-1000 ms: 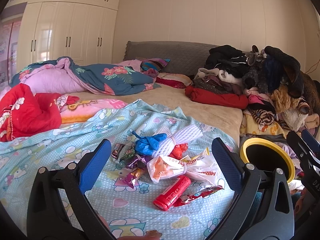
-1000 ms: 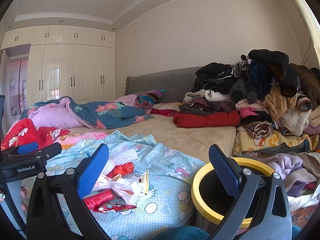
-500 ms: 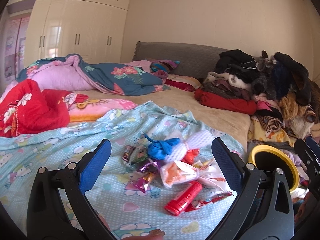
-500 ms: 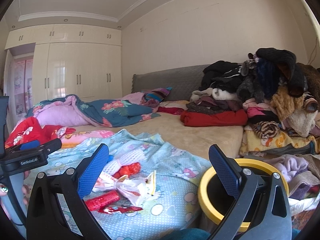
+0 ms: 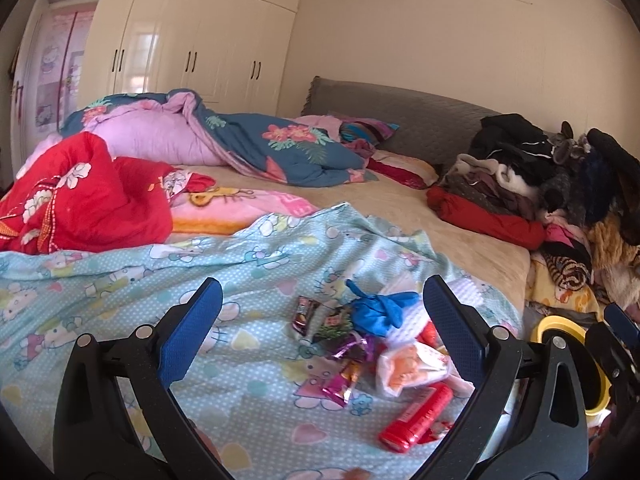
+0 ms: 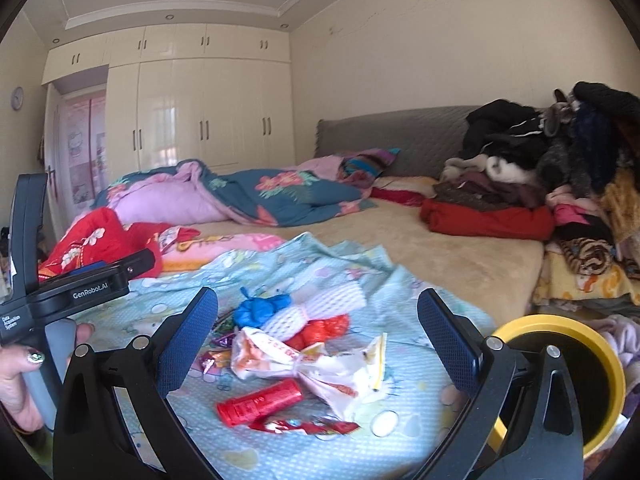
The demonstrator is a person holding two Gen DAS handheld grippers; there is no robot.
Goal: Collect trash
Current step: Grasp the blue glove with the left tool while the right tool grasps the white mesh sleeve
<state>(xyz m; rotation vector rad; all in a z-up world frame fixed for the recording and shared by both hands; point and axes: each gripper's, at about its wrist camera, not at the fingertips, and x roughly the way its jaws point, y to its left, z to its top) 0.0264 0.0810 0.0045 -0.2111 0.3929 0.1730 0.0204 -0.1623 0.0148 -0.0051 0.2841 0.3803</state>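
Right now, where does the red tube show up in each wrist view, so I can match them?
Left wrist: the red tube lies low and right of centre, beside the right jaw of the open left gripper.
Right wrist: red tube low, left of centre, between the open jaws.
Shared landmark: the yellow-rimmed bin, right edge in both.

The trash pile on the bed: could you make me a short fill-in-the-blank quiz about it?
1. The bin beside the bed has a ____ rim.
2. The crumpled glove in the pile is ____.
3. The red tube lies on a ____ sheet.
4. Both tongs, left and right, are ____.

Missing words: yellow; blue; Hello Kitty; open
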